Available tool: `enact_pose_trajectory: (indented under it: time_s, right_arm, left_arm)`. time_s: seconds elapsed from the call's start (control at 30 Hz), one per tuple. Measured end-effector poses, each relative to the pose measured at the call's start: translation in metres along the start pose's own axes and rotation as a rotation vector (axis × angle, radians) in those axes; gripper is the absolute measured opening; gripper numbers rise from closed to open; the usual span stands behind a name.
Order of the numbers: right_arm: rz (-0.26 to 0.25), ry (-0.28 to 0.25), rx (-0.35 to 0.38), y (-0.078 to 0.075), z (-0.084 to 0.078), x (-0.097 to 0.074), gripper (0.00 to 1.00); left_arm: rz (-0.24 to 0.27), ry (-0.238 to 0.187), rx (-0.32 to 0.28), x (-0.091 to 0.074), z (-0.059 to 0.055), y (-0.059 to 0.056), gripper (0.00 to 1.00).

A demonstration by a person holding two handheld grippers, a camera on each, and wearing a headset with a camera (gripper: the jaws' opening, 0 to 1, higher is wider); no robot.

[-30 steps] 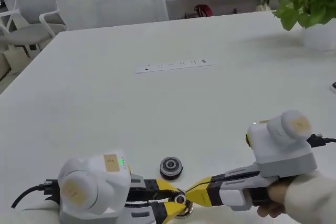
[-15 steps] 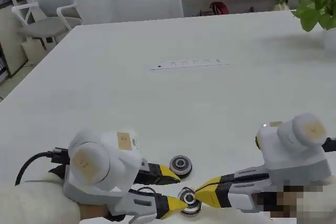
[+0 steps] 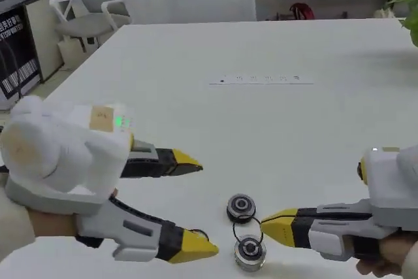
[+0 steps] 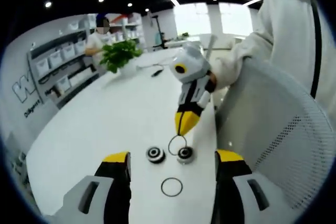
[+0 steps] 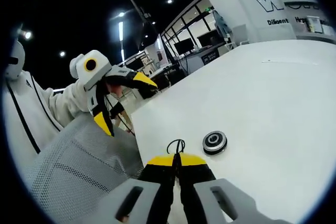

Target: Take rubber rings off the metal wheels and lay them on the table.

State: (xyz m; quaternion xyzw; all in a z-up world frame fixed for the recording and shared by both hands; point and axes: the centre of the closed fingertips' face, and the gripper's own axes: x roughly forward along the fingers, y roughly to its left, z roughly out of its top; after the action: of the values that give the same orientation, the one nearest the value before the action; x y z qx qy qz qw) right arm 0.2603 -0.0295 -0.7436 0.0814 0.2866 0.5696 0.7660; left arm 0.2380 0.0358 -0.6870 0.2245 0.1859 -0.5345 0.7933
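The right tool [image 3: 268, 223] has its jaws pinched shut on a rubber ring [image 3: 247, 228], whose loop hangs from the tip towards the nearer wheel [image 3: 250, 251], just beside it on the left tool's side. I cannot tell whether the ring is clear of that wheel. The second wheel [image 3: 241, 206] sits just beyond. The left tool [image 3: 202, 204] is wide and holds nothing, with a loose ring [image 4: 171, 187] lying on the worktop [image 3: 261, 122] between its jaws. Wall lettering starts with a large W above "Dilig"; the rest is unreadable
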Motion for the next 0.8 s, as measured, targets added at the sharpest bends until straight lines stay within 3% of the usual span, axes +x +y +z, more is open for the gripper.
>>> enact_pose_trajectory:
  time_s: [0.27, 0.4, 0.53, 0.8]
  right_arm:
    - [-0.012, -0.06, 0.02, 0.0, 0.023, -0.013, 0.0]
    - [-0.016, -0.073, 0.022, 0.005, 0.031, -0.019, 0.0]
    - [-0.014, -0.097, 0.005, 0.013, 0.044, -0.025, 0.0]
    - [-0.028, -0.117, -0.027, 0.016, 0.064, -0.031, 0.0]
  left_arm:
    - [0.119, -0.023, -0.058, -0.044, -0.011, 0.016, 0.83]
    - [0.182, -0.064, -0.11, -0.061, -0.013, 0.02, 0.87]
    - [0.251, -0.101, -0.174, -0.073, -0.019, 0.022, 0.9]
    - [0.31, -0.135, -0.267, -0.085, -0.04, 0.018, 0.97]
